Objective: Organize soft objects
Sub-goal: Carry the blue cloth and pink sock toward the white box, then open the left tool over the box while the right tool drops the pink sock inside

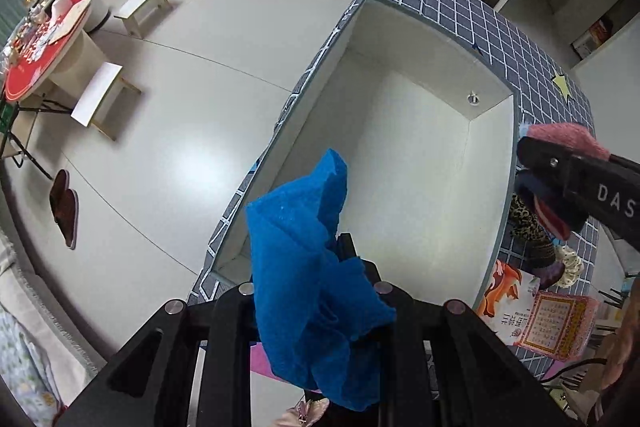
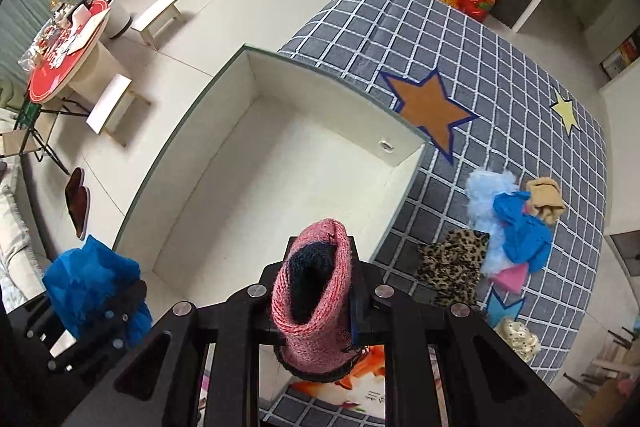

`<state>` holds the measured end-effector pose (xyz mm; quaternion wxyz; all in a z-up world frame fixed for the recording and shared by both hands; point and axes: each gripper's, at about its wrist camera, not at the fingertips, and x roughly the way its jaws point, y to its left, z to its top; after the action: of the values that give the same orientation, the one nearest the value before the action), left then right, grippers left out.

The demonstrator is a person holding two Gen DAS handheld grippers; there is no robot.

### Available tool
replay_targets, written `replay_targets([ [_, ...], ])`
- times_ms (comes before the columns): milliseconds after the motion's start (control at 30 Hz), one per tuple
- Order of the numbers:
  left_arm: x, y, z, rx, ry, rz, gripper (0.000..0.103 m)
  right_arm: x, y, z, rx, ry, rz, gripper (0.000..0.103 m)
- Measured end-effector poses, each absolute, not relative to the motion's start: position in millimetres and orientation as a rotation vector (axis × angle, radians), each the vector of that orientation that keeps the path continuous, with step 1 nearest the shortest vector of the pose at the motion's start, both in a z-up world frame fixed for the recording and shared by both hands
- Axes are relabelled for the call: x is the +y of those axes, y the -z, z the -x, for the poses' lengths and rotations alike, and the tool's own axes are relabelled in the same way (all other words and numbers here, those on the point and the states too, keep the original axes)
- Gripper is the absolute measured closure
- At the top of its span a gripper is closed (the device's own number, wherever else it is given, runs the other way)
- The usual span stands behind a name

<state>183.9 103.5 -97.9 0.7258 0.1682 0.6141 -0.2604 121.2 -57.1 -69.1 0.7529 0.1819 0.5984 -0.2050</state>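
Note:
My left gripper (image 1: 320,259) is shut on a crumpled blue cloth (image 1: 312,267), held over the near end of an open white box (image 1: 416,163) on the grid-patterned cover. My right gripper (image 2: 318,259) is shut on a pink knitted piece with a dark lining (image 2: 314,291), above the near edge of the same white box (image 2: 280,195). The left gripper (image 2: 96,303) with its blue cloth (image 2: 84,275) shows at lower left in the right wrist view. In the left wrist view the right gripper (image 1: 536,167) enters from the right with the pink knit (image 1: 564,137).
On the grey checked cover (image 2: 500,67) to the right of the box lie a leopard-print cloth (image 2: 452,267), a light blue fluffy piece (image 2: 484,195), another blue cloth (image 2: 520,231), a tan item (image 2: 544,199) and a cream scrunchie (image 2: 516,339). A printed booklet (image 1: 532,315) lies near the box's corner.

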Motion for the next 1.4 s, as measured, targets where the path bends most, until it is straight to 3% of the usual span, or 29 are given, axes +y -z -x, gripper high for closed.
replay_targets([
  [1400, 71, 154, -206, 1.474, 0.539, -0.466, 0.079, -84, 146, -155, 1.479, 0.417, -0.561, 0.084],
])
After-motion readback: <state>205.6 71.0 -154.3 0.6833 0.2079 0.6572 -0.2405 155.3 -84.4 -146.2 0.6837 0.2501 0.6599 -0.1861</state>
